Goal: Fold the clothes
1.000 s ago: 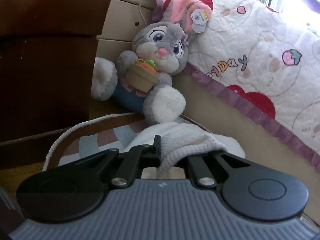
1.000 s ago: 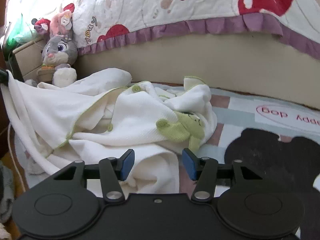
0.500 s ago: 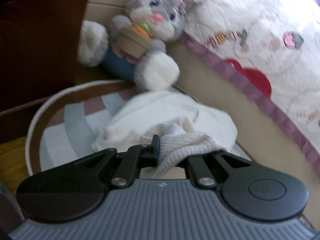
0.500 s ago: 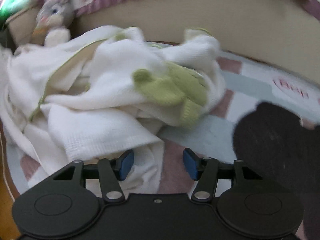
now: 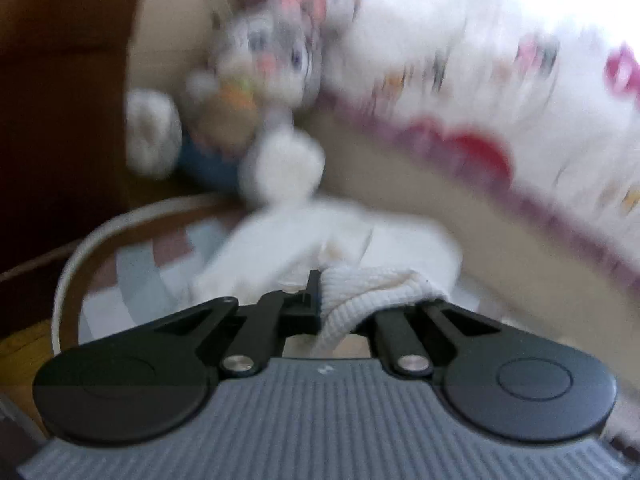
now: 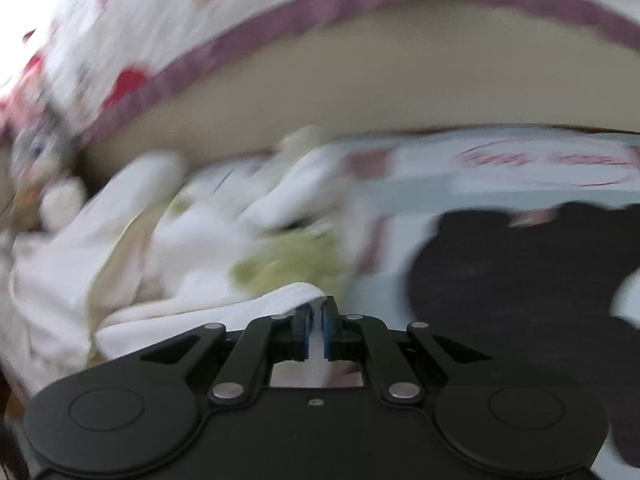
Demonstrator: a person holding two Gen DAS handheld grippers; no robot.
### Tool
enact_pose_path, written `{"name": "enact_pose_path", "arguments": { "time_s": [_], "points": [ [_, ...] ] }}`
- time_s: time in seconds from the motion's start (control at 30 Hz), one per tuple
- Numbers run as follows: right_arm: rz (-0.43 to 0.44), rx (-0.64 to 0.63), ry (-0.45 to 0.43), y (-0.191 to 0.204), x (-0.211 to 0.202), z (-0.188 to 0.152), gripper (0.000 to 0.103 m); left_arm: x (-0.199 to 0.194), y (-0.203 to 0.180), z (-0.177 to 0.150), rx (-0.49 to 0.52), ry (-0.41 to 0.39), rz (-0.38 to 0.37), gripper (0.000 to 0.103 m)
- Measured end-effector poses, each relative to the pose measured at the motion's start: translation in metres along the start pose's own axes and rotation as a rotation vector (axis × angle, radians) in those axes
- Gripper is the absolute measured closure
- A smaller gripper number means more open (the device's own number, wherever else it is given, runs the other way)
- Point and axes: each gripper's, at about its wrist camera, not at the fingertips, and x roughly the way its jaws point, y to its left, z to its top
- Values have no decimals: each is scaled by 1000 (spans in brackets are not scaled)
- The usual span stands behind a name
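Observation:
A white knitted garment [image 6: 192, 236] with green trim and a green patch [image 6: 288, 268] lies bunched on the patterned rug [image 6: 500, 184]. My left gripper [image 5: 344, 300] is shut on a ribbed white fold of the garment [image 5: 372, 284], which drapes over its right finger. In the right wrist view, my right gripper [image 6: 316, 320] is shut on a white hem of the same garment [image 6: 280, 296], the cloth pinched between its blue pads [image 6: 326, 320]. Both views are blurred by motion.
A grey plush rabbit [image 5: 272, 80] sits at the back against a beige bed side [image 6: 360, 92] under a printed quilt [image 5: 500, 60]. Dark wooden furniture [image 5: 60, 100] stands on the left. The rug has a black shape [image 6: 520, 280] on its right part.
My right gripper was open above the garment's edge and has closed on the white hem. Both cameras have swung, blurring the views. The left gripper has kept its hold.

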Motion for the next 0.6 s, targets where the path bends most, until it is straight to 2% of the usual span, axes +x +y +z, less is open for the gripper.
{"name": "enact_pose_path", "arguments": {
  "time_s": [0.07,0.13,0.2,0.3,0.4,0.43,0.5,0.57,0.6],
  "points": [
    [-35,0,-16,-14,-13,3,97,-25,-6,9,12,-93,-54,99],
    [-70,0,-32,-29,-25,6,98,-35,-16,10,48,-100,-99,99],
    [-105,0,-47,-43,-38,8,98,-30,-28,1,52,-34,-137,99],
    [-158,1,-71,-65,-57,12,98,-10,-52,-25,91,115,-166,99],
    [-211,1,-95,-86,-76,17,98,14,-90,-56,232,226,-177,99],
    [-229,-2,-96,-93,-79,18,98,20,-106,-62,292,241,-177,100],
    [-269,-30,-92,-102,-75,25,98,27,-141,-62,416,218,-172,100],
    [-300,-50,-146,-108,-84,49,99,26,-175,-42,470,172,-193,100],
    [-320,-58,-188,-110,-94,68,99,20,-192,-25,478,122,-212,100]
  ]
}}
